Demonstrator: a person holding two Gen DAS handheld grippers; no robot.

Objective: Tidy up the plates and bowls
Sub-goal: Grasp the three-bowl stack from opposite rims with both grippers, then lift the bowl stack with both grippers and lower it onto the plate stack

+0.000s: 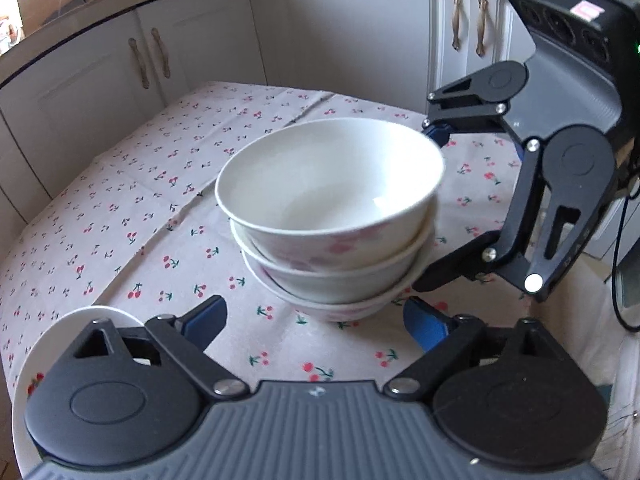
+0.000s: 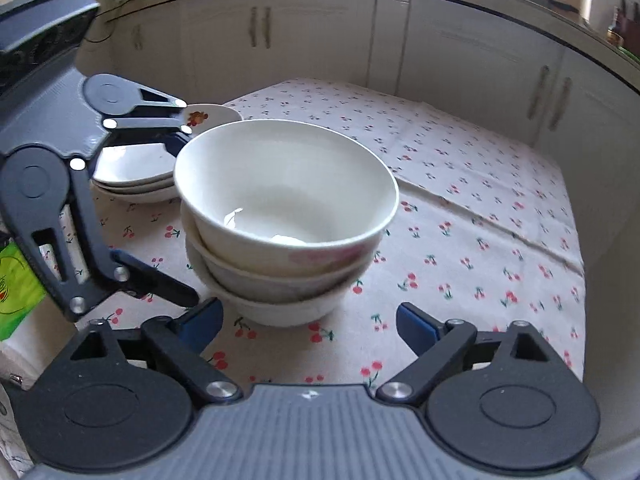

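**Bowl stack centred, both grippers clear of it**

Three nested white bowls (image 1: 332,216) stand on the cherry-print tabletop (image 1: 120,216), top bowl slightly tilted. Left gripper (image 1: 316,320): fingers apart, blue pads just short of the stack's base, nothing between them. Right gripper (image 2: 310,322): fingers likewise apart, empty, close to the lowest bowl. Stack of shallow plates (image 2: 136,168) sits beyond the bowls on the left gripper's side. White cabinets (image 2: 460,52) behind
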